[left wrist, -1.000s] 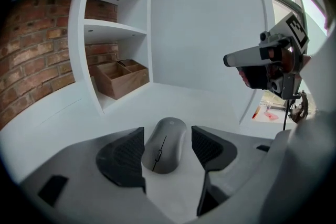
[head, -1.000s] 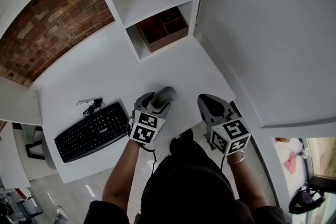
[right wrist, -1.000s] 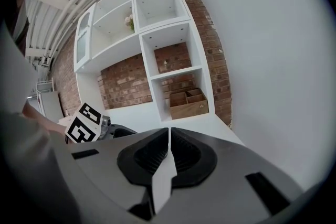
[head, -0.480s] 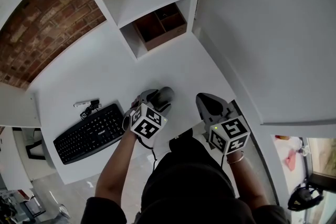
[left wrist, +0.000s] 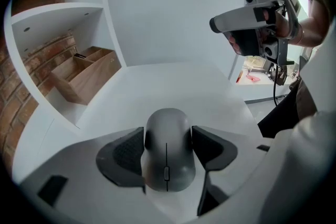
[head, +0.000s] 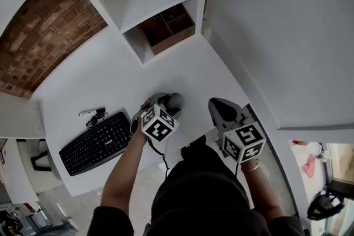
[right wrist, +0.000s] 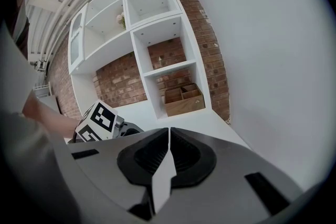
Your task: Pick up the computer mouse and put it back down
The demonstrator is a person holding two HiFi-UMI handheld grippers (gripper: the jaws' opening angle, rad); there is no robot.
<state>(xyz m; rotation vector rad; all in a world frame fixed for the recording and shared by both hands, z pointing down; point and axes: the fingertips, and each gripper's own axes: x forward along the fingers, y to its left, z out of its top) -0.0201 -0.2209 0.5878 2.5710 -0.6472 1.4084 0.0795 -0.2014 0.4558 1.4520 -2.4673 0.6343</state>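
Left gripper (left wrist: 168, 140) is clamped on the mouse (left wrist: 167, 162), both pads touching its sides, scroll wheel facing the camera. The mouse sits over the white desk (left wrist: 173, 81), right of the keyboard (head: 97, 142); I can't tell if it's off the surface or touching it. Right gripper (right wrist: 169, 157) has its jaws pressed together with nothing between them, held off to the side. Judgement: grasp done, lift either just starting or underway; setting it down and releasing are left.
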